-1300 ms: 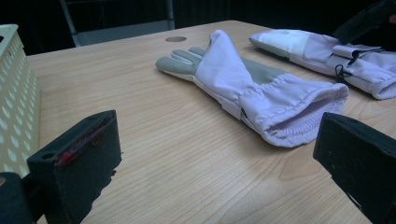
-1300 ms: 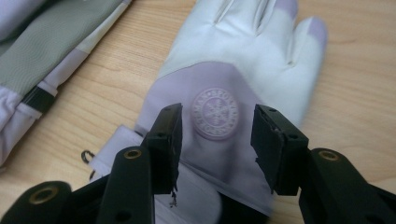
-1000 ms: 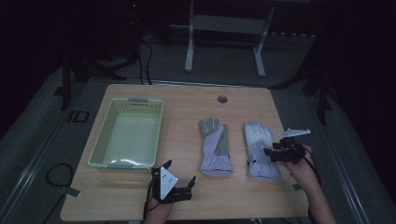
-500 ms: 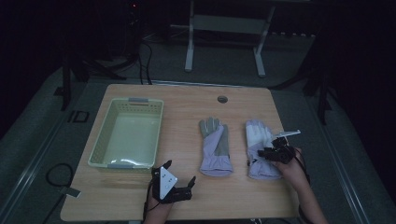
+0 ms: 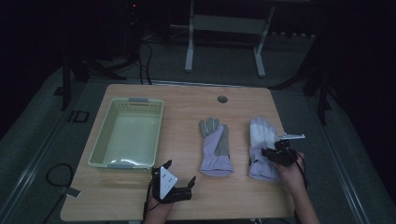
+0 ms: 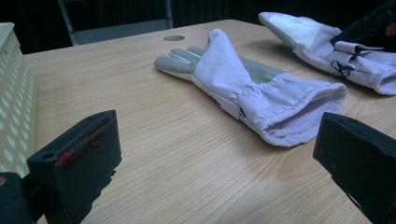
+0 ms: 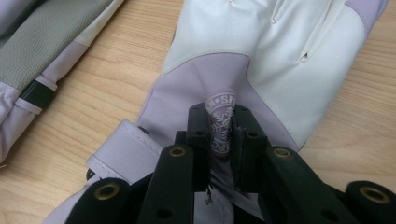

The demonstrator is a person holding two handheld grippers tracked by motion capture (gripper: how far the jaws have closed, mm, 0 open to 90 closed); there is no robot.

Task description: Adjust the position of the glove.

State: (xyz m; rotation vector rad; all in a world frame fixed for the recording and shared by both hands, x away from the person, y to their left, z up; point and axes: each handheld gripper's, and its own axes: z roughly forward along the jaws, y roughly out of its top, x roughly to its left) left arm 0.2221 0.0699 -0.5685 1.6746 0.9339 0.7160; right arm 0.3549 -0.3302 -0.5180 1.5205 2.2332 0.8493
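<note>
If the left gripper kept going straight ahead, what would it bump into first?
Probably the cuff of the middle glove, which lies right ahead between the left gripper's open jaws. Bare table comes before it, though depth is hard to judge.

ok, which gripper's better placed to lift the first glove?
Right. The right gripper is already pinched on the white glove, a fold of fabric between its jaws. The left gripper sits open on bare table, short of the grey-palmed glove.

Dim lab or studio space — lone wooden table [image 5: 187,107] with a cable grommet hole [image 5: 222,99], grey carpeted floor [image 5: 289,60], white metal stand legs [image 5: 224,42], trailing cables [image 5: 144,56] — darkness beyond
</note>
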